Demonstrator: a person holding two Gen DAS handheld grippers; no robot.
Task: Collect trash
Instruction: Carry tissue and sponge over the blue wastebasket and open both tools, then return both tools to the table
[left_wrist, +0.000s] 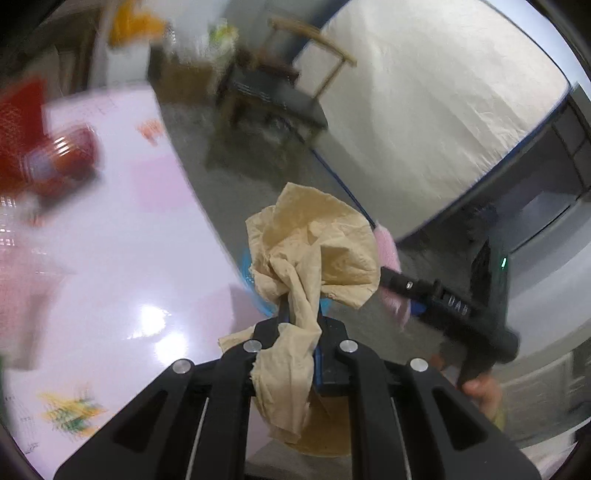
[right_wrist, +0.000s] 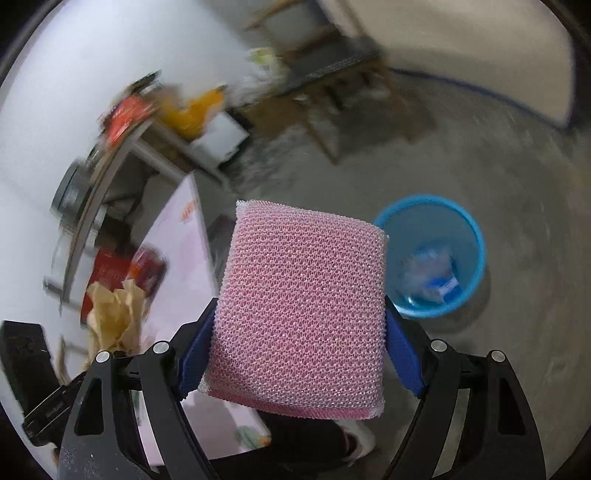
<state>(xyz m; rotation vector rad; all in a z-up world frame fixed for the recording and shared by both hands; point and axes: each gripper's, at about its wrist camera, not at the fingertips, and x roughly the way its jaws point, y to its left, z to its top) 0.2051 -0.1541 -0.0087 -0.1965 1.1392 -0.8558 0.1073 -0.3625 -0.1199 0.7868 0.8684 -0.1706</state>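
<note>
While both views smear with blur, one table (left_wrist: 122, 266) with a glossy pale pink top fills the nine o'clock side of the left wrist view, and one wooden chair (left_wrist: 280, 88) stands on the grey floor toward twelve o'clock. One blue trash bin (right_wrist: 430, 258) sits on the floor at about three o'clock in the right wrist view, holding some pale, blurred scraps that cannot be counted. One red can (left_wrist: 62, 162) lies blurred on the table at ten o'clock in the left wrist view. One pink mesh sponge (right_wrist: 303, 310) is clamped between the blue pads of the right gripper (right_wrist: 301, 354), whose jaws stand wide against its two sides, and it hangs over the floor just beside the bin's rim. One crumpled tan paper napkin (left_wrist: 310, 254) is pinched in the nearly closed left gripper (left_wrist: 301, 332), bunching above and trailing below the jaws, past the table's edge. One hand (left_wrist: 484, 393) shows at four o'clock, on the other gripper's handle.
</note>
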